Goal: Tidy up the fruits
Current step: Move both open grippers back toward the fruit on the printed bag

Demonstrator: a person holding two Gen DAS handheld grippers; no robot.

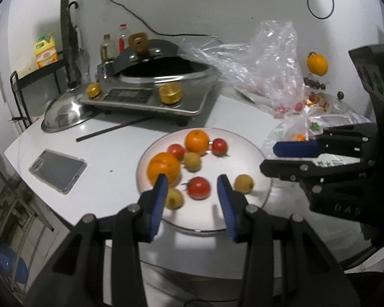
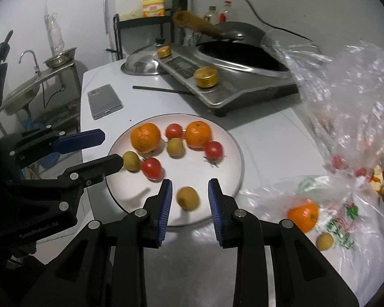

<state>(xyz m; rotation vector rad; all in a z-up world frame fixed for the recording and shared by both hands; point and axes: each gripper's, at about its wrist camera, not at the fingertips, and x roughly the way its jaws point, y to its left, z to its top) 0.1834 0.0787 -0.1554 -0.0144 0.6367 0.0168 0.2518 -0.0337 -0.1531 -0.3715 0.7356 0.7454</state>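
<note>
A white plate point(image 1: 243, 158) point(image 2: 192, 168) holds two oranges point(image 1: 163, 167) point(image 2: 145, 137), three red tomatoes point(image 1: 198, 187) point(image 2: 151, 168) and three small yellow-brown fruits point(image 2: 188, 198). My left gripper point(image 1: 192, 183) is open just above the plate's near edge, with a tomato between its fingers. My right gripper point(image 2: 189, 188) is open over the plate's other edge, and a yellow-brown fruit, blurred, lies on the plate between its fingers without touching them. Another orange point(image 2: 303, 216) and a small yellow-brown fruit point(image 2: 324, 241) lie in plastic bags to the right.
An induction cooker point(image 1: 146, 97) with a black wok, a steel lid point(image 1: 64, 115), a phone point(image 1: 57, 170) and a black chopstick point(image 1: 112, 129) lie on the white table. Crumpled clear bags point(image 2: 345, 102) with more fruit fill the right side. A sink point(image 2: 23, 92) stands far left.
</note>
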